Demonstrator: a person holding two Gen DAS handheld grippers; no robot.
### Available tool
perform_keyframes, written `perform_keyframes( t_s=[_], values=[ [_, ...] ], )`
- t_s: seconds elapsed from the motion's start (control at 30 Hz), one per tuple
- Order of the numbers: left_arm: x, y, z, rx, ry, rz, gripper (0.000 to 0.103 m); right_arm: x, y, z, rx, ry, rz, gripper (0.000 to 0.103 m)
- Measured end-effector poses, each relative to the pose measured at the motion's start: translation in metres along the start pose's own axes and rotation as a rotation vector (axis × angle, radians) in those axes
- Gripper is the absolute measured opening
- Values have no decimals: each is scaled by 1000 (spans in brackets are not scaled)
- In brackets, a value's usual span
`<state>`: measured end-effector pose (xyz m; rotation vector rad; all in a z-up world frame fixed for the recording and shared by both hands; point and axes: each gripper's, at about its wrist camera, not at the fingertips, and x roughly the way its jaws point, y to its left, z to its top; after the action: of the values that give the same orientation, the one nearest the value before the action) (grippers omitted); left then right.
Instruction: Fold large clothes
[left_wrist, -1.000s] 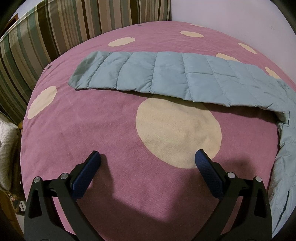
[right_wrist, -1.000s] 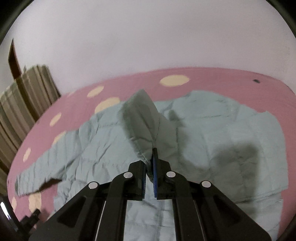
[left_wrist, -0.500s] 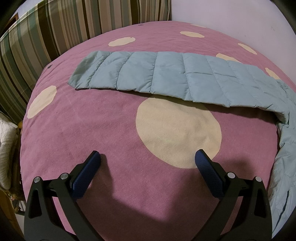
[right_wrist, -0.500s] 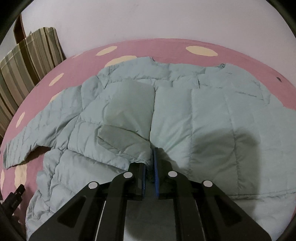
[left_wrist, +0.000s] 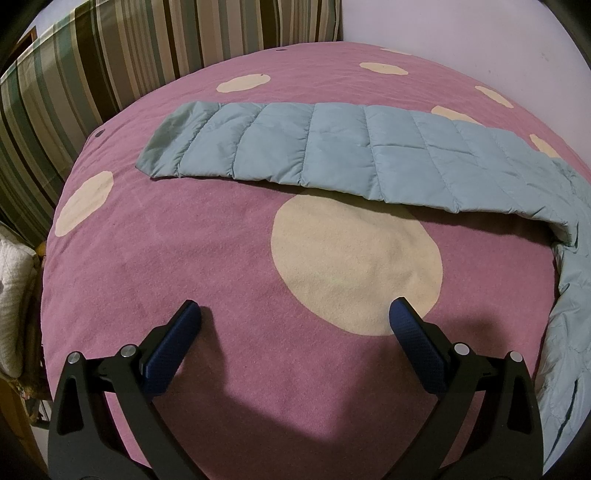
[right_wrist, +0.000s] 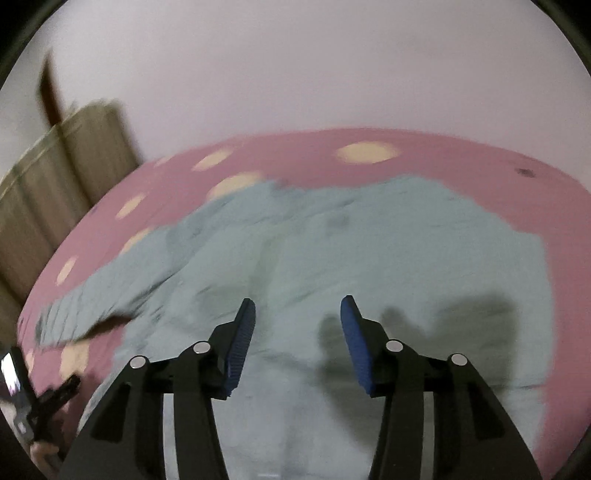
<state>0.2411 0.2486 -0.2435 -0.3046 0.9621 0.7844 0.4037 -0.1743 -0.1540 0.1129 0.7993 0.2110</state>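
Nearest the left wrist camera, the left gripper (left_wrist: 295, 314) hangs with its blue-padded jaws spread wide and empty over the pink bedspread (left_wrist: 221, 240) with cream dots, just short of one large cream dot (left_wrist: 354, 266). Beyond it the quilted sleeve (left_wrist: 332, 147) of the pale blue puffer jacket (right_wrist: 369, 251) lies flat across the bed, with a striped curtain (left_wrist: 110, 55) behind. The right gripper (right_wrist: 297, 314) is also parted, holding nothing, above the jacket's spread body; this view is blurred.
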Motion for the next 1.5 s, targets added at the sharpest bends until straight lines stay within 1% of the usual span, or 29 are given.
perform_keyframes(
  t_s=[0.03, 0.07, 0.1, 0.13, 0.2, 0.23, 0.27, 0.33, 0.37, 0.4, 0.47, 0.57, 0.63, 0.7, 0.8, 0.87, 0.93, 1.03, 1.07, 1.17, 1.2, 1.27, 1.3, 1.33, 1.43, 1.47, 1.5],
  values=[
    [0, 0, 0, -1, 0, -2, 101, -5, -31, 9, 44, -21, -64, 41],
    [0, 0, 0, -2, 0, -2, 101, -7, -52, 14, 77, -29, -103, 38],
    [0, 0, 0, -2, 0, -2, 101, -6, -79, 20, 128, -38, -145, 34],
    [0, 0, 0, -1, 0, -1, 101, -3, -113, 27, 196, -32, -188, 30],
    [0, 0, 0, -1, 0, -1, 101, 10, -152, 33, 252, -4, -245, 30],
    [0, 0, 0, 0, 0, 0, 101, 19, -167, 35, 258, 16, -272, 30],
    [0, 0, -1, 0, 0, 1, 101, 27, -174, 35, 262, 34, -280, 30],
    [0, 1, -1, 0, 0, 2, 101, 49, -190, 32, 284, 93, -284, 30],
    [0, 1, -1, -1, 0, 1, 101, 56, -193, 30, 288, 114, -284, 30],
    [0, 2, -1, -1, 0, 0, 101, 69, -196, 25, 289, 153, -287, 30],
    [0, 1, -1, 0, 0, 2, 101, 81, -196, 18, 278, 171, -290, 30],
    [0, 0, -1, 0, -1, 2, 101, 79, -191, 19, 258, 152, -297, 30],
    [0, 1, 0, -1, 0, 1, 101, 66, -188, 23, 262, 129, -289, 30],
    [0, 1, 0, -2, 0, -1, 101, 45, -180, 18, 265, 88, -265, 30],
    [0, 1, 0, -2, 0, -1, 101, 20, -162, 4, 239, 57, -245, 30],
    [0, 1, -1, -3, 1, -2, 101, 16, -156, -6, 234, 70, -226, 30],
    [0, 1, -1, -3, 0, -1, 101, 17, -151, -18, 228, 97, -228, 30],
    [0, 1, -1, -4, 1, -1, 101, 38, -156, -32, 221, 147, -250, 30],
    [0, 1, -1, -4, 0, -2, 101, 42, -164, -33, 224, 147, -246, 30],
    [0, 0, -1, -3, 0, 0, 101, 38, -163, -31, 227, 130, -257, 30],
    [0, 0, -1, -4, -1, -1, 101, 31, -159, -29, 235, 120, -264, 32],
    [0, 0, 0, -4, 1, -2, 101, 19, -151, -28, 241, 91, -246, 42],
    [0, 0, 0, -2, 1, 1, 101, 13, -143, -26, 226, 71, -246, 52],
    [0, 0, 0, -2, 1, 1, 101, 9, -134, -24, 206, 56, -257, 58],
    [1, 0, 0, -6, 1, -5, 101, 9, -115, -22, 172, 46, -240, 59],
    [1, 0, 0, -6, 3, -5, 101, 13, -111, -21, 172, 50, -229, 62],
    [1, -1, 0, -6, 2, -4, 101, 16, -107, -22, 173, 55, -223, 68]
  ],
)
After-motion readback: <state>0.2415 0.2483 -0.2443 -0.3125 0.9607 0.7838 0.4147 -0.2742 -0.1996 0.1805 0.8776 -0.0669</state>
